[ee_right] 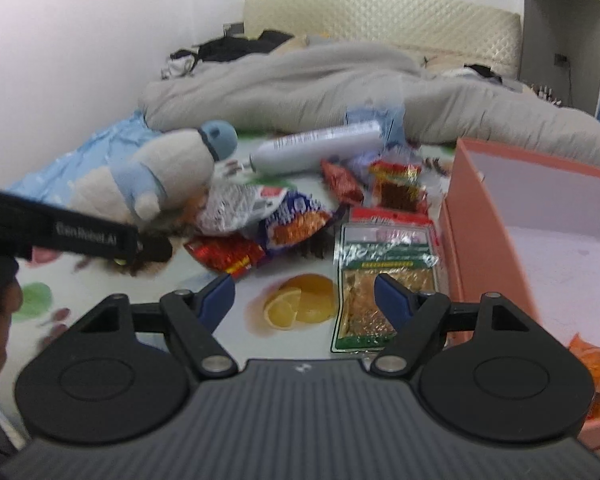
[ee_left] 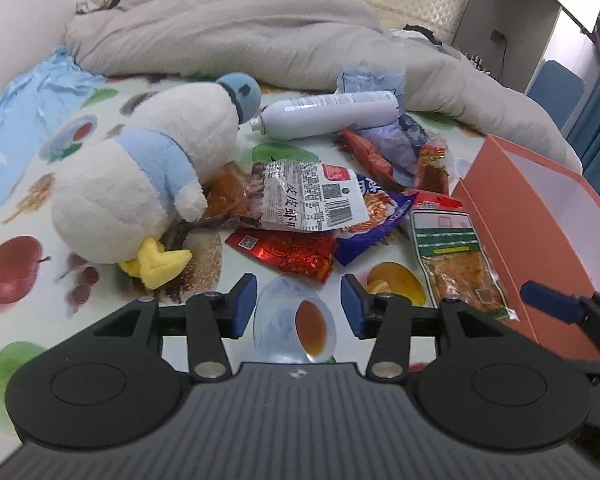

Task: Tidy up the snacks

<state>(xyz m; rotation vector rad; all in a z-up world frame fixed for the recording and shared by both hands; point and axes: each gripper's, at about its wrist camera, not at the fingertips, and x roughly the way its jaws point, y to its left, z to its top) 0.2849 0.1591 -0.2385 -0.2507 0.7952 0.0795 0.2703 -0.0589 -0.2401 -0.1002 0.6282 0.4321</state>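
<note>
Snack packets lie in a loose heap on the bed's fruit-print sheet (ee_left: pixel 28 184), all just left of the open pink box (ee_right: pixel 472 216), which is the likely destination. Left gripper (ee_left: pixel 299 306): fingers spread, nothing between them, hovering short of the red foil packet (ee_left: pixel 288 252). Right gripper (ee_right: pixel 305 300): fingers spread wide and empty, its right finger over the clear green-labelled packet (ee_right: pixel 364 276) that lies flat right against the box's left wall. One orange packet (ee_right: pixel 592 360) already sits inside the box. Best approach, as I judge it: take the green-labelled packet by its edge farthest from the box, as flat film gives little to pinch. Lift it clear over the wall. Steer clear of the plush duck (ee_left: pixel 140 176) and white bottle (ee_left: pixel 328 114) farther left of the box; neither is a snack.
</note>
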